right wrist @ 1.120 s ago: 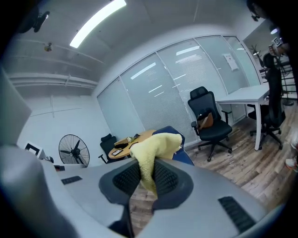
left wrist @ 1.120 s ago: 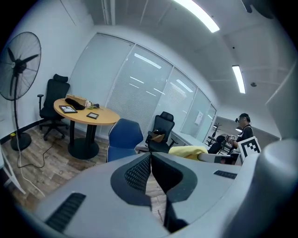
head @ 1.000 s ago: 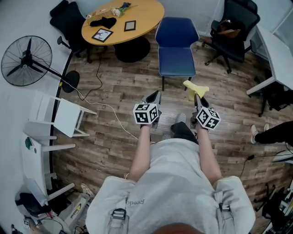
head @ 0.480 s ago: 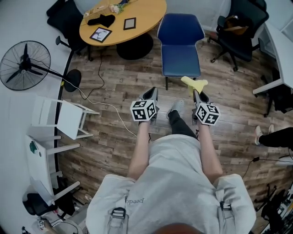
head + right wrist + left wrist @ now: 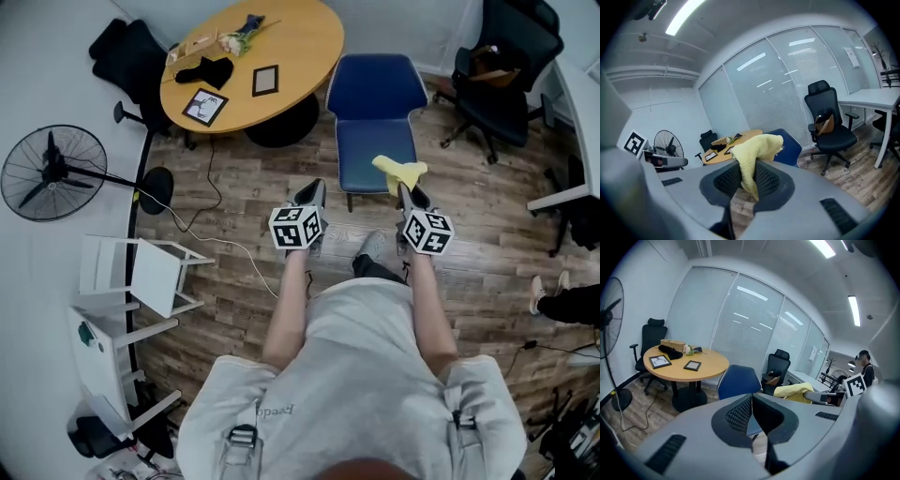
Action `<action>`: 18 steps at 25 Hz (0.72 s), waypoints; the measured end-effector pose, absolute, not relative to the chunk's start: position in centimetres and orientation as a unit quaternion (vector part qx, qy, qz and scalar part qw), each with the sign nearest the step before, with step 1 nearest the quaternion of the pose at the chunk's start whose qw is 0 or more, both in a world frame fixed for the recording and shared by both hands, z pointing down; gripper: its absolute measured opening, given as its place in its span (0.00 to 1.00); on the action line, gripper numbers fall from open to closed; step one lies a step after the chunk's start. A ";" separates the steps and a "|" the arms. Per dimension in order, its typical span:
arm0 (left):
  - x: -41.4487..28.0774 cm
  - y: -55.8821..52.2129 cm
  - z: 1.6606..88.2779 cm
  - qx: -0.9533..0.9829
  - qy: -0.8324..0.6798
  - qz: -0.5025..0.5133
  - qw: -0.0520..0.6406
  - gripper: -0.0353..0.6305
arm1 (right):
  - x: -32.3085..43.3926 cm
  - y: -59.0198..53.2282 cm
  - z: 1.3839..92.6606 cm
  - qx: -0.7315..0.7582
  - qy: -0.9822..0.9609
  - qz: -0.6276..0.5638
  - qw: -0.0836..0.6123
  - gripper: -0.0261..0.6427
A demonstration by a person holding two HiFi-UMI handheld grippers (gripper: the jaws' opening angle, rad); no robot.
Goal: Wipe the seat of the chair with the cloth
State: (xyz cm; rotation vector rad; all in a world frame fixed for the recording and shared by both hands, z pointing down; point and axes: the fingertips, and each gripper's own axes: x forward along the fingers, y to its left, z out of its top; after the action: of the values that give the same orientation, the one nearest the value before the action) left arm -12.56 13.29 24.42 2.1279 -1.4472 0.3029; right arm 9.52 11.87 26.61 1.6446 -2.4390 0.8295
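Observation:
A blue chair point(image 5: 375, 112) stands on the wood floor just ahead of me, its seat facing me; it also shows in the left gripper view as the blue chair point(image 5: 736, 383). My right gripper point(image 5: 405, 195) is shut on a yellow cloth point(image 5: 398, 172), which hangs over the seat's near right corner. In the right gripper view the cloth point(image 5: 752, 157) bunches above and droops between the jaws. My left gripper point(image 5: 312, 197) is shut with nothing in it, held level to the left of the chair's front.
A round wooden table point(image 5: 253, 56) with picture frames stands left of the chair. A black office chair point(image 5: 502, 80) is at the right, a standing fan point(image 5: 52, 173) and a white stool point(image 5: 141, 272) at the left. A cable point(image 5: 211, 211) lies on the floor.
I have stepped closer to the blue chair. Both grippers moved forward, and the cloth now reaches over the seat's near edge.

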 end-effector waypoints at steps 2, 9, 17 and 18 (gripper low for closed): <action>-12.2 11.1 24.2 0.793 -0.534 0.112 0.272 0.09 | 9.8 9.8 26.4 0.541 -0.795 0.271 0.043 0.15; -11.0 5.8 25.5 0.798 -0.517 0.116 0.286 0.09 | 11.5 5.3 27.0 0.559 -0.781 0.276 0.044 0.15; -9.3 1.1 26.6 0.811 -0.493 0.129 0.288 0.09 | 13.7 1.4 28.3 0.584 -0.757 0.290 0.034 0.15; -9.1 0.6 26.6 0.812 -0.491 0.130 0.288 0.09 | 13.8 1.0 28.3 0.586 -0.756 0.291 0.033 0.15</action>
State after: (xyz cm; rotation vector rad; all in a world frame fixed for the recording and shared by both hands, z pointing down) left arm -9.12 0.57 26.64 2.1671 -1.3121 0.3474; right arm 13.78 1.03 28.34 1.8023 -2.3260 0.8942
